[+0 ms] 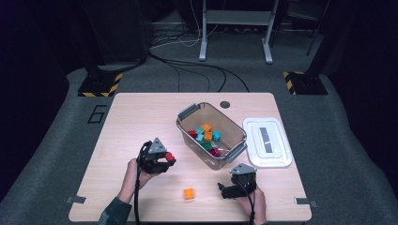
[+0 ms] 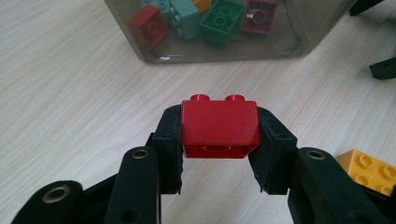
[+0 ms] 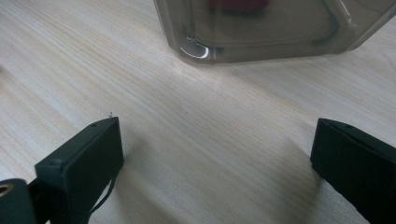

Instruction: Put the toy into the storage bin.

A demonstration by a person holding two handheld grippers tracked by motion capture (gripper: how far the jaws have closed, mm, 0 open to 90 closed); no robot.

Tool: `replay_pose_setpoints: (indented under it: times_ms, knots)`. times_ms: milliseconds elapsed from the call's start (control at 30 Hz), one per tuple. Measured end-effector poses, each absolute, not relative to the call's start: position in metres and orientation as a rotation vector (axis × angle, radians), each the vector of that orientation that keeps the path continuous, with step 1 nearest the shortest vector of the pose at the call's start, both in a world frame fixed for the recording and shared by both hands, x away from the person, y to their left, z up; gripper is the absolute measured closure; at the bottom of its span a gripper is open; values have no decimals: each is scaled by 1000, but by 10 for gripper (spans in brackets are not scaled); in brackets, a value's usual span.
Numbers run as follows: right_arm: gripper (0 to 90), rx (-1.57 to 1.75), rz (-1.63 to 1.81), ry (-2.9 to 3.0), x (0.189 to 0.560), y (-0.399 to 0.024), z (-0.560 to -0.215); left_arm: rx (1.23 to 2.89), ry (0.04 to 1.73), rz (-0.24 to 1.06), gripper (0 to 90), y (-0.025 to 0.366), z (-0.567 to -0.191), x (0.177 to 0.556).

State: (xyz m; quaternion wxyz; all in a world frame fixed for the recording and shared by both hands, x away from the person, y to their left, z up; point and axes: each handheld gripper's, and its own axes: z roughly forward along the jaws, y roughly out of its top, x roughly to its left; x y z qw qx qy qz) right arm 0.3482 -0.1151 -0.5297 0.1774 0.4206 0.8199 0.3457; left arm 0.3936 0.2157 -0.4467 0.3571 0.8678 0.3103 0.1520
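My left gripper is shut on a red brick, held above the wooden table with its studs up. It hangs left of a clear plastic bin that holds several bricks in red, teal, green, orange and maroon. In the left gripper view the pads press on both sides of the brick, and the bin lies just ahead. An orange brick lies on the table near the front edge, also at the right edge of the left gripper view. My right gripper rests low near the front right, open and holding nothing.
A white bin lid lies to the right of the bin. In the right gripper view the bin's near wall stands beyond the wide-apart fingers. Beyond the table are cables and stand legs on the grey floor.
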Motion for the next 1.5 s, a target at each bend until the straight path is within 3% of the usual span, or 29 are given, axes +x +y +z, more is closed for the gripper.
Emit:
replay_pose_setpoints:
  times_ms: [1500]
  knots:
    - [16, 1190, 978, 2320, 348, -115, -530, 2200, 738, 506, 585, 196, -369, 447]
